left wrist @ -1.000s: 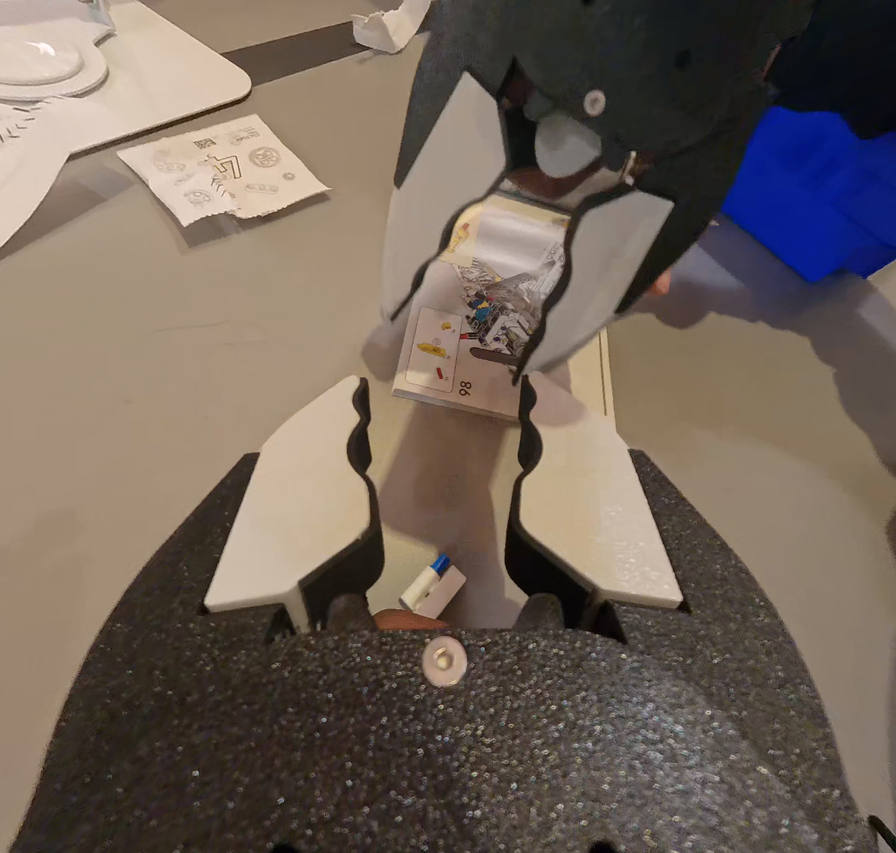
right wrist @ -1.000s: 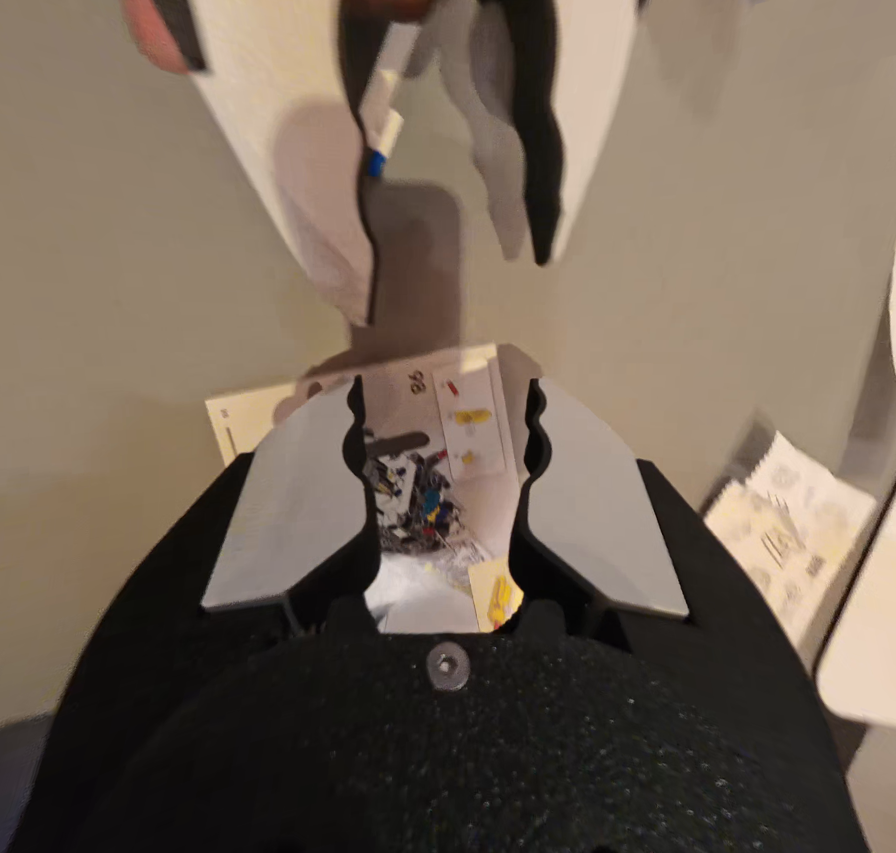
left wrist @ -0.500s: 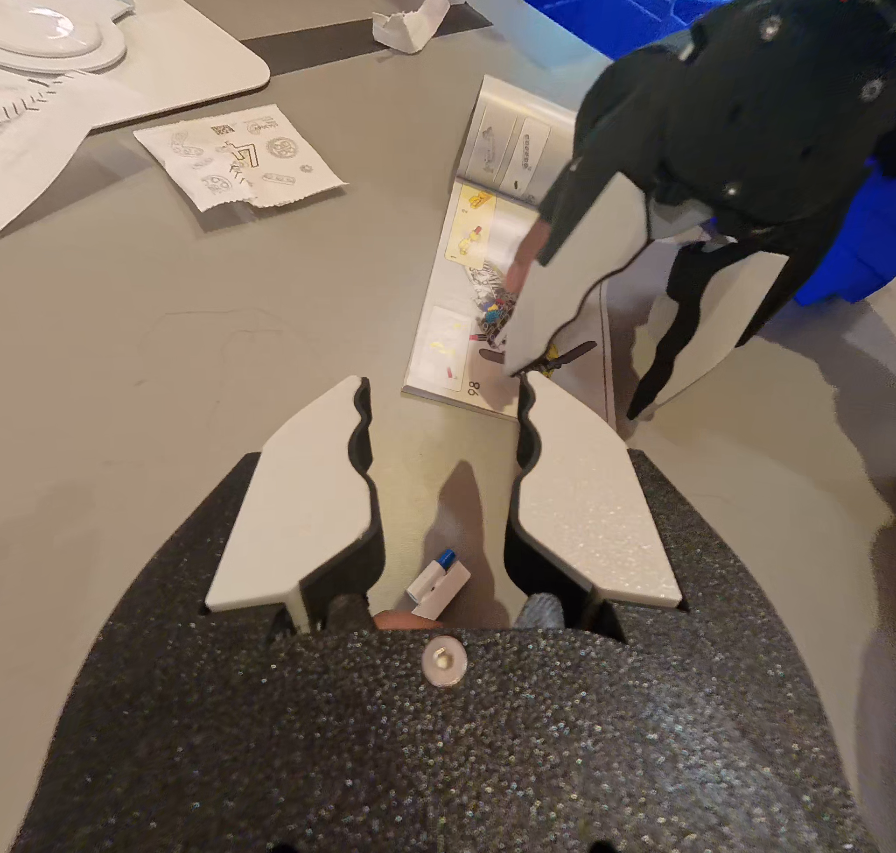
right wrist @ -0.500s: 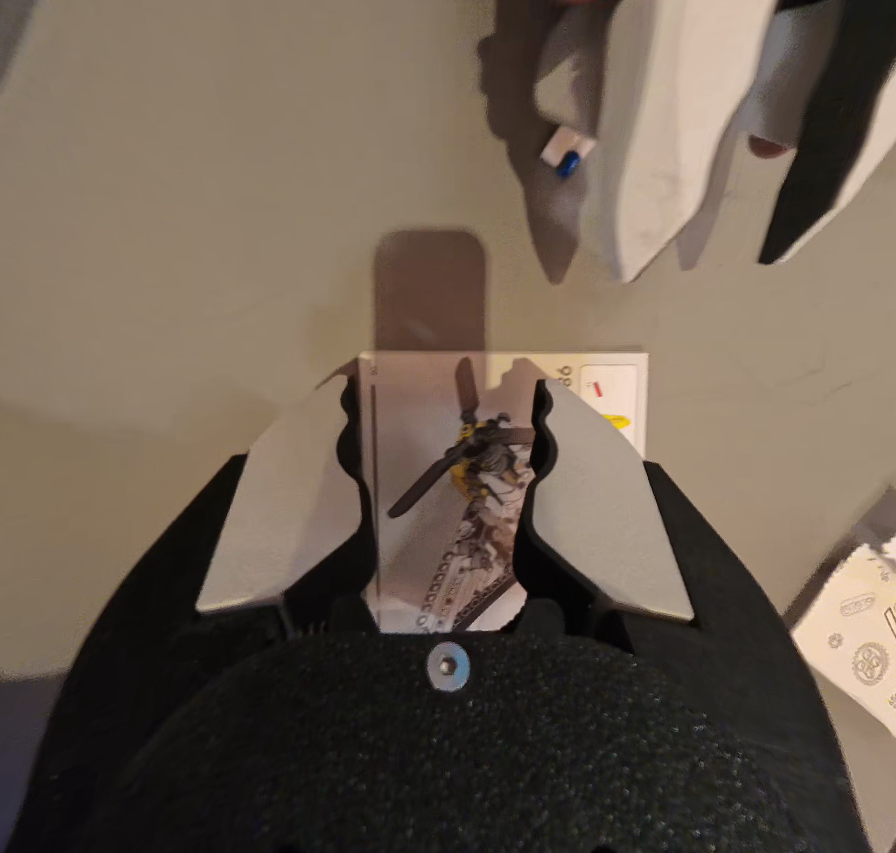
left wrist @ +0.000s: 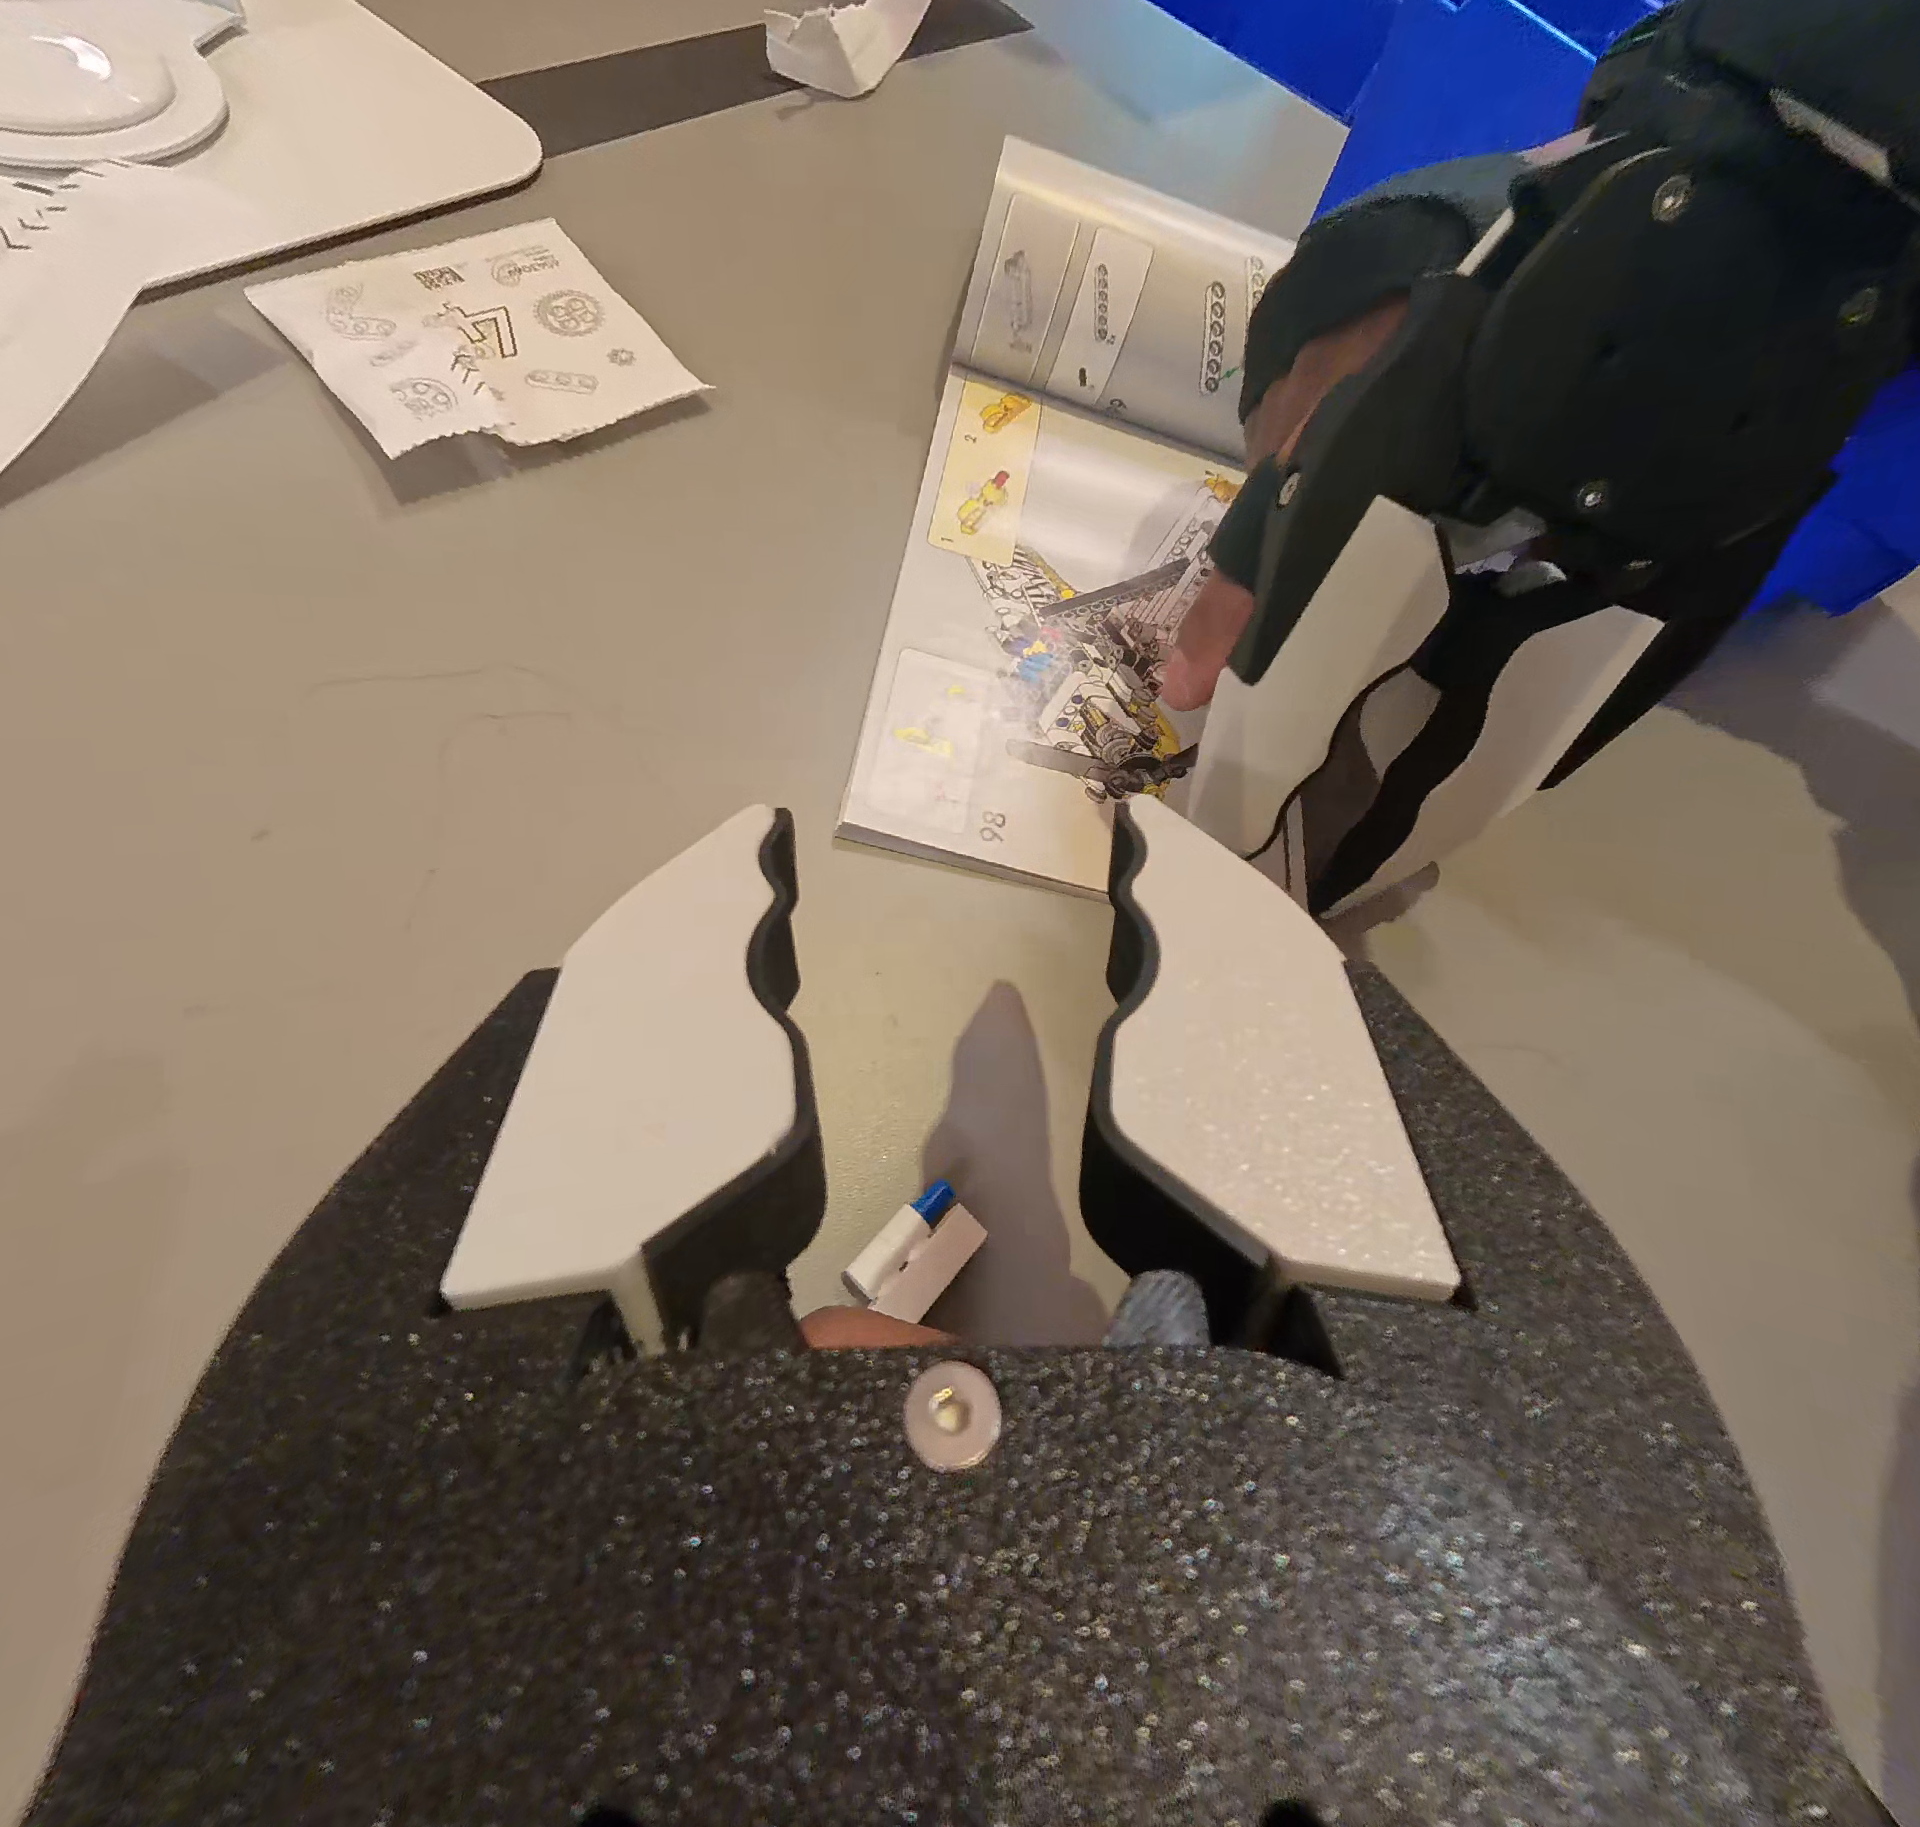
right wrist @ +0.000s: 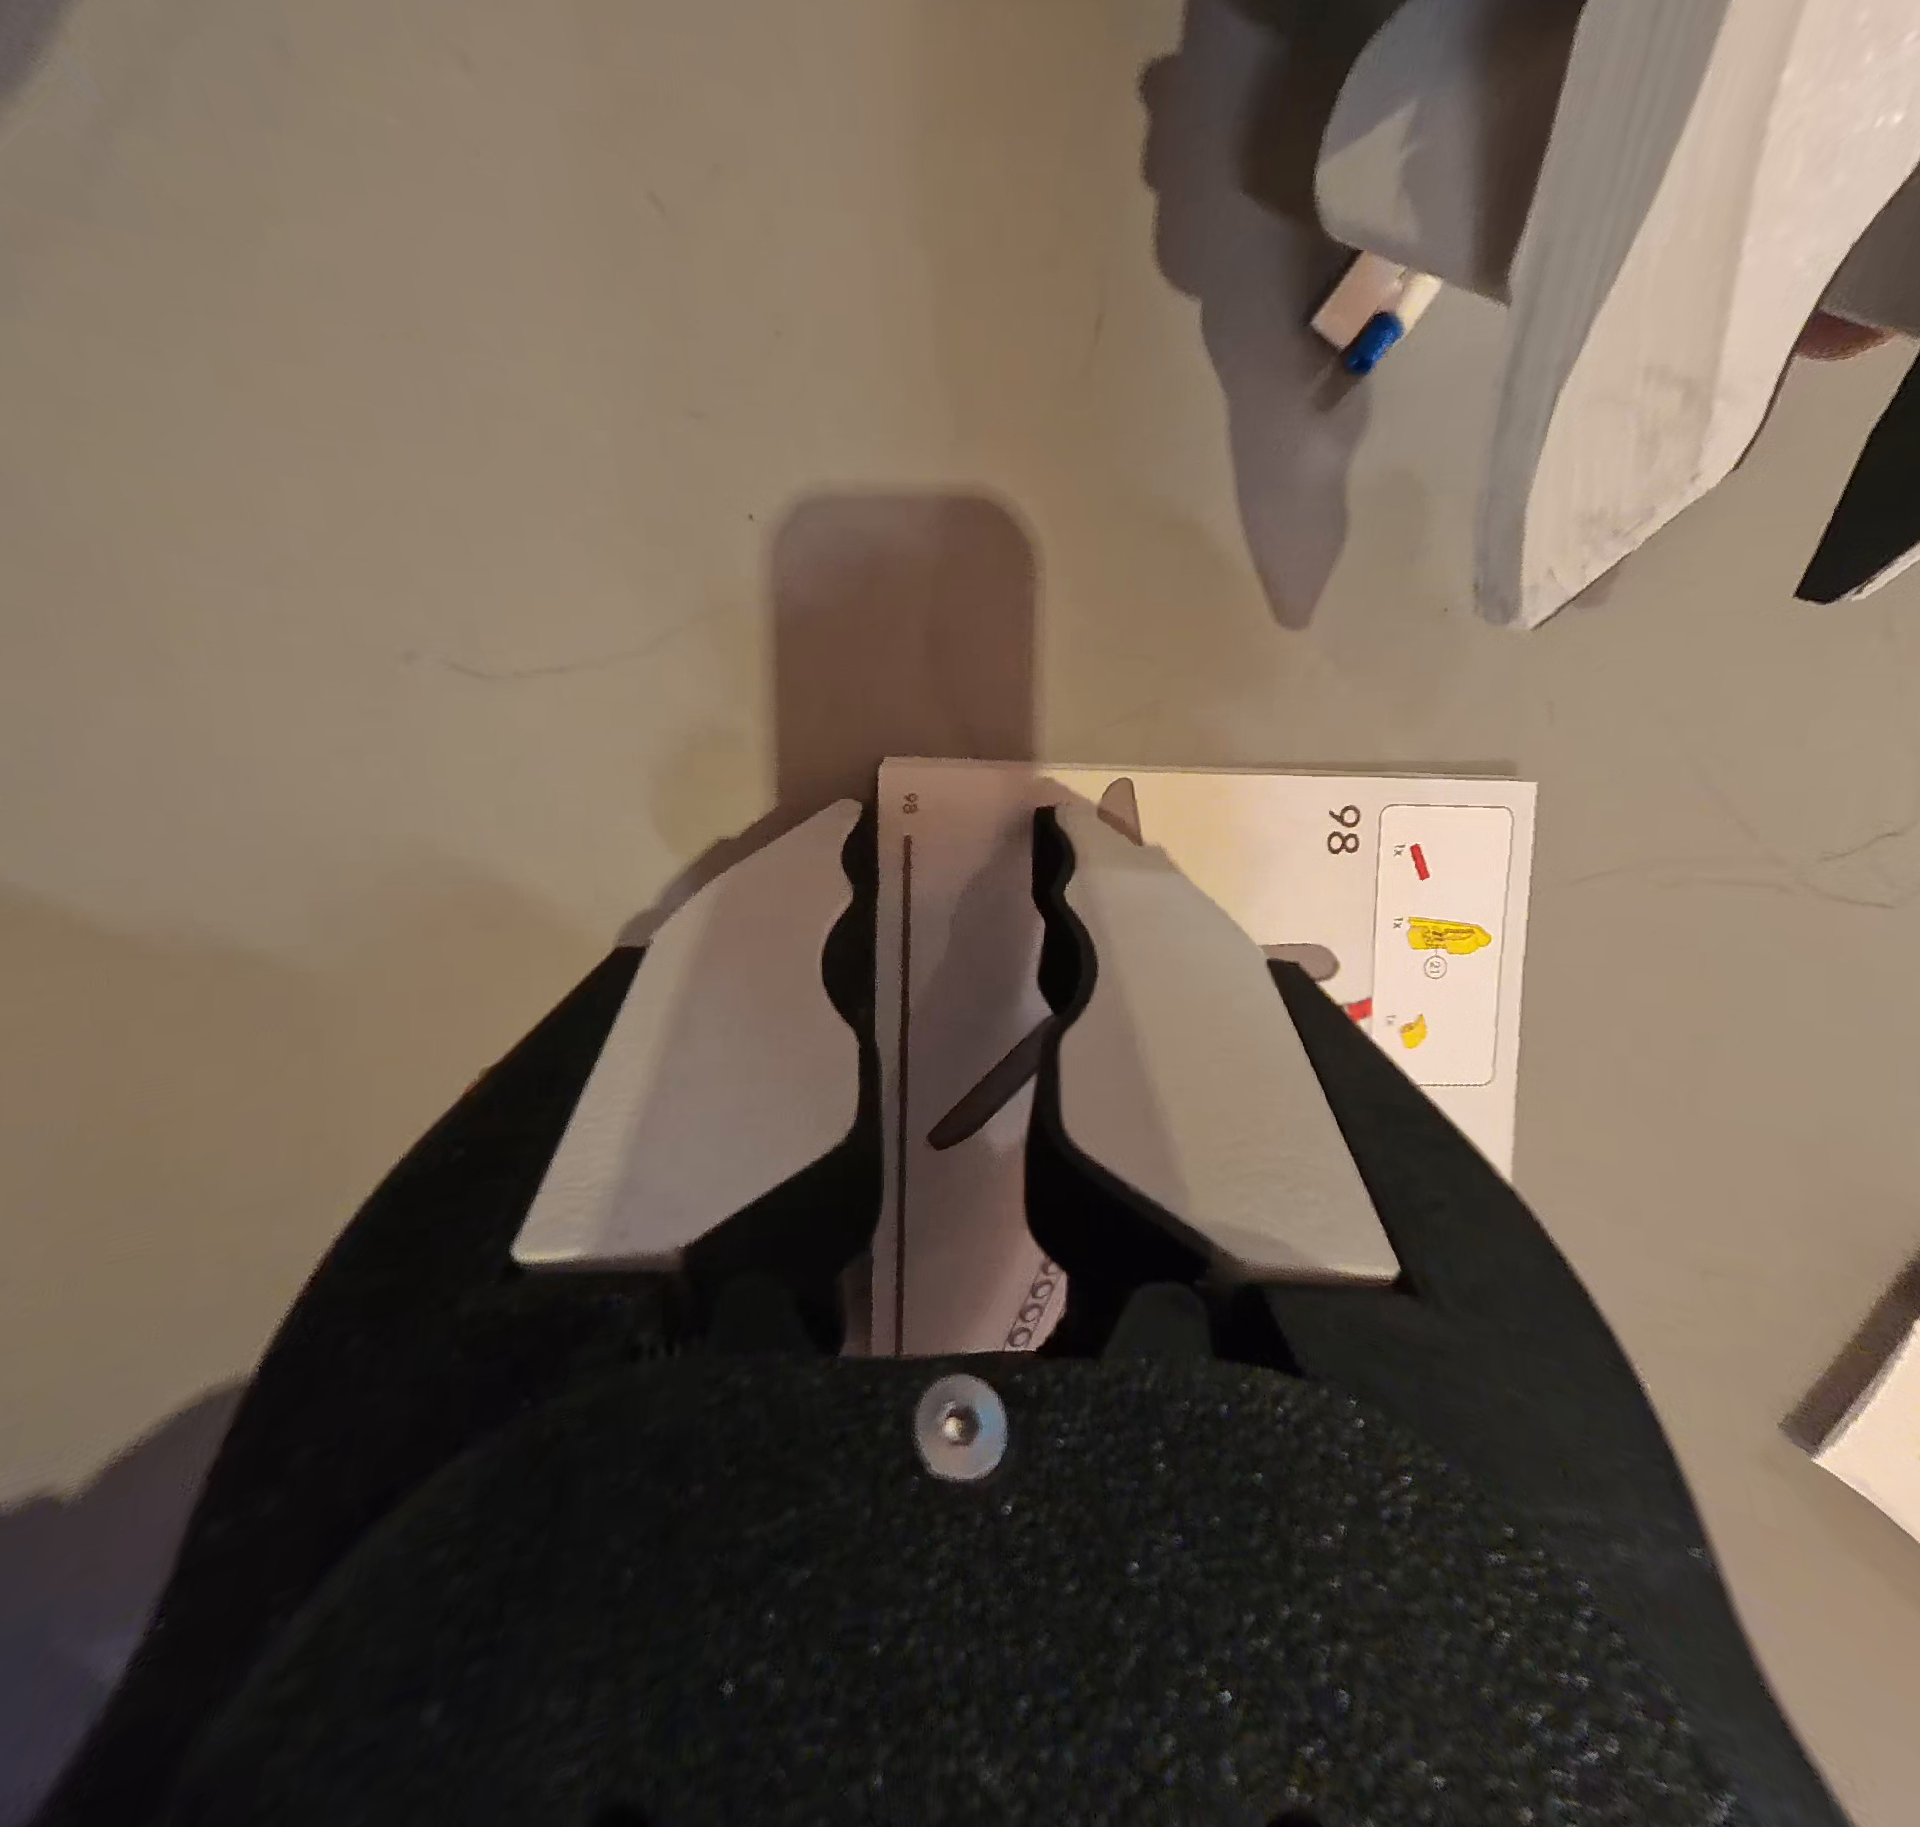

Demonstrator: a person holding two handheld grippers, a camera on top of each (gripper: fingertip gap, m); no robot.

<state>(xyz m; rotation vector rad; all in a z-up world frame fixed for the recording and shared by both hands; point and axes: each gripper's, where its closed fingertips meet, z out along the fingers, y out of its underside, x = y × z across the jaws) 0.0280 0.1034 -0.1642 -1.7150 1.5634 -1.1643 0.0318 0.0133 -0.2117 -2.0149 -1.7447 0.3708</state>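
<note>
An open instruction booklet [left wrist: 1039, 572] lies flat on the grey table [left wrist: 416, 738]. My right gripper [right wrist: 951, 821] points down at the booklet's near corner [right wrist: 1247, 842]. Its jaws are narrow but apart: one fingertip [right wrist: 831, 842] is just off the page edge, the other [right wrist: 1081, 863] over the page. It also shows in the left wrist view [left wrist: 1299, 873]. My left gripper [left wrist: 951, 821] is open above bare table, short of the booklet. A small white piece with a blue tip [left wrist: 914, 1247] sits at the root of its jaws by a person's finger, clear of the pads; the right wrist view shows it too [right wrist: 1371, 312].
A torn white paper bag with printed shapes [left wrist: 478, 343] lies at the left. A white board [left wrist: 312, 115] and a crumpled paper scrap [left wrist: 847, 32] lie farther back. Blue bins [left wrist: 1351, 11] stand behind the booklet at the right.
My right gripper has moved across the booklet to its near corner, and its jaws have narrowed from wide open. My left gripper stays open and has hardly moved.
</note>
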